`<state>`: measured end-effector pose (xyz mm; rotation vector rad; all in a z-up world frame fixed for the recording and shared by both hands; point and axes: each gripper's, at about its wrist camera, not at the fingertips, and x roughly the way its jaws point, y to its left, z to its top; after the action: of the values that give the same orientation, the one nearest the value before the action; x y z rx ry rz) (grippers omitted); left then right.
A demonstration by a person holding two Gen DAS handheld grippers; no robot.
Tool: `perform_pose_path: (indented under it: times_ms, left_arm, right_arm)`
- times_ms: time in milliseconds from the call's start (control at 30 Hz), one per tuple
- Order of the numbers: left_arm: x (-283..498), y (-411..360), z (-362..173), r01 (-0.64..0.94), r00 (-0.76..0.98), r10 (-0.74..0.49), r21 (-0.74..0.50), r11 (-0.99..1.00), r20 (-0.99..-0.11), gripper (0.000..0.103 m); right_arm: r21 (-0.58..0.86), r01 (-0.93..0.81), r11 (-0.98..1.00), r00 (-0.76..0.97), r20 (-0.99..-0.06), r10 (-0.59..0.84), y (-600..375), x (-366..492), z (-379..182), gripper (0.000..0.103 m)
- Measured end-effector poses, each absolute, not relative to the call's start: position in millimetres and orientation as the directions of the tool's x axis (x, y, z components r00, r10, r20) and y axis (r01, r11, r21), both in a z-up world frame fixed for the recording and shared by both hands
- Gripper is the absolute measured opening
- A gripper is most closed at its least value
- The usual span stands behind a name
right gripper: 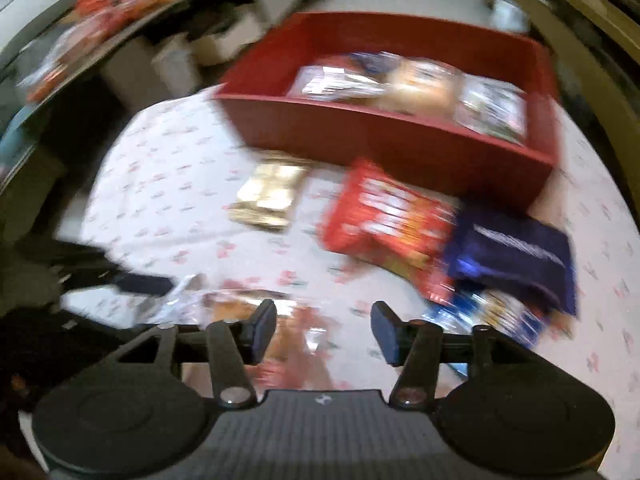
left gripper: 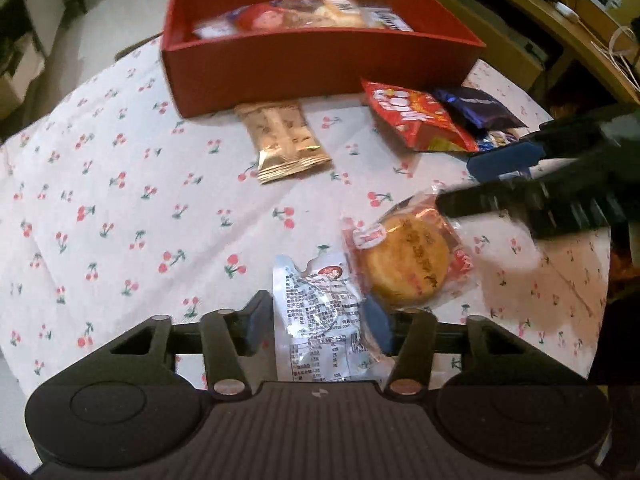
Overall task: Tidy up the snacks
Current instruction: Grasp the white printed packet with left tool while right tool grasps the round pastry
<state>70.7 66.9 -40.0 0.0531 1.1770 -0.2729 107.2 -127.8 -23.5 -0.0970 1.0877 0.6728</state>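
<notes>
The left gripper (left gripper: pixel 316 322) stood with its jaws half open around a silver sachet (left gripper: pixel 320 312), pads not pressing. Beside it lay the wrapped round pastry (left gripper: pixel 408 260) near the bench's front edge. The right gripper (right gripper: pixel 323 330) hung part-open and empty. Closing squarely on the sachet's middle, then lifting clear toward the red box (left gripper: pixel 320 68), would serve best.

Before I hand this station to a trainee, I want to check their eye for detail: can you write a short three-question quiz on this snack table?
1. True or false: the red box already holds snacks.
2. Which packet lies between the left gripper fingers? A gold wafer pack; B silver printed packet; C dark blue bag.
3. Fill in: the tablecloth is printed with ____.

Key: 1 true; 2 B; 3 cherries.
</notes>
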Motion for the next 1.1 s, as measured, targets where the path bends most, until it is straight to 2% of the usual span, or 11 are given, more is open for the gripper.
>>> perform_pose_path:
  times_ms: [67,167,300,400,600,900,1033,1100]
  left_arm:
    - [70.0,70.4,-38.9,0.232,0.354,-0.173,-0.093,0.968,-0.919,0.073]
    - [64.7,75.3,-35.6,0.242,0.363,-0.181,-0.094,0.966,-0.914,0.082]
    - [62.9,84.4,-40.1,0.232,0.342,-0.192,-0.115,0.966,-0.920,0.083]
    - [64.1,88.0,-38.7,0.229,0.337,-0.210,-0.136,0.964,-0.918,0.083]
    - [64.4,85.5,-37.8,0.249,0.327,-0.233,-0.155,0.956,-0.916,0.085]
    - [63.6,91.7,-38.8,0.225,0.306,-0.255,-0.191,0.955,-0.917,0.086]
    - [62.5,90.2,-38.5,0.240,0.296,-0.277,-0.210,0.948,-0.914,0.087]
    - [63.0,89.7,-39.1,0.243,0.292,-0.284,-0.216,0.945,-0.913,0.088]
  right_arm:
    - [0.196,-0.680,0.707,0.257,-0.839,0.480,-107.6,94.6,-20.5,0.070]
    - [0.055,-0.833,0.551,0.235,-0.866,0.441,-87.3,74.4,-21.7,0.070]
    - [-0.083,-0.933,0.351,0.222,-0.898,0.379,-70.2,59.2,-28.4,0.074]
    - [-0.139,-0.957,0.253,0.226,-0.905,0.359,-55.2,58.7,-37.1,0.076]
    - [-0.198,-0.973,0.121,0.230,-0.898,0.377,-37.6,64.1,-46.4,0.086]
    - [-0.213,-0.977,0.019,0.206,-0.911,0.357,-46.1,66.9,-29.5,0.086]
    - [-0.275,-0.956,-0.099,0.223,-0.907,0.358,-31.7,64.6,-31.4,0.087]
    - [-0.258,-0.955,-0.145,0.196,-0.920,0.340,-20.7,68.8,-39.7,0.087]
